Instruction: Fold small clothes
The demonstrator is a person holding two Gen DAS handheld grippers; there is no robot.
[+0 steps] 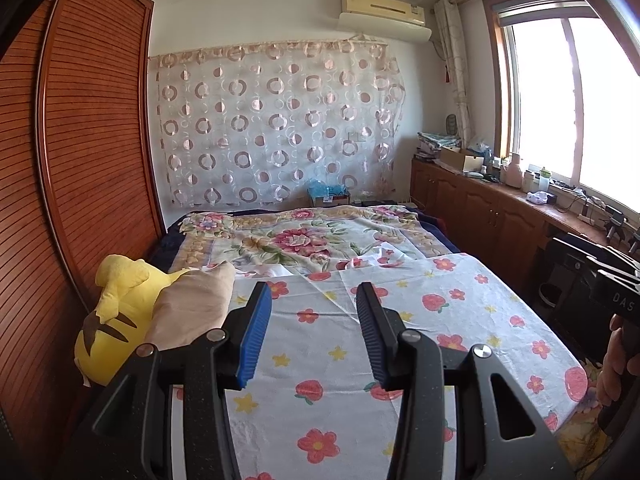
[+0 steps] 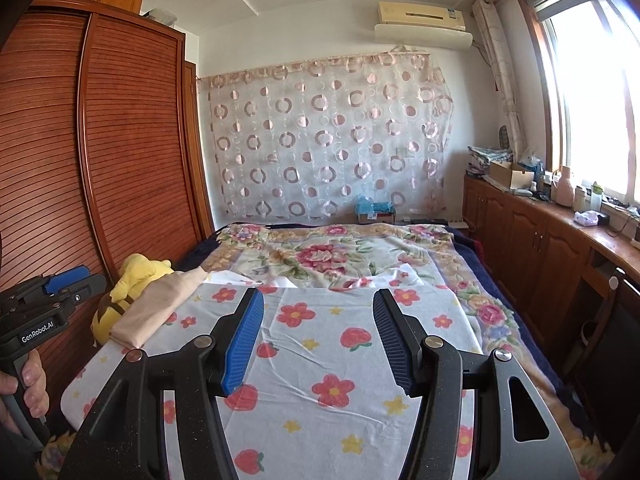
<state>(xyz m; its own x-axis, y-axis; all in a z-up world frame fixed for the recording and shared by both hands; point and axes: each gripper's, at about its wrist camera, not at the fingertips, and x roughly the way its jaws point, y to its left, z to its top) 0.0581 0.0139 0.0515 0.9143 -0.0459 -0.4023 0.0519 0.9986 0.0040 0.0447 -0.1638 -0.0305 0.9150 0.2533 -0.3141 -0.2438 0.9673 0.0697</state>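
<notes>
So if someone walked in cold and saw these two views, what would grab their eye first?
Probably the white cloth with red flowers and strawberries spread over the near half of the bed, right under both open grippers, left and right. Next, the yellow plush toy at the bed's left edge against the wooden wardrobe, with a folded beige garment resting on it.
</notes>
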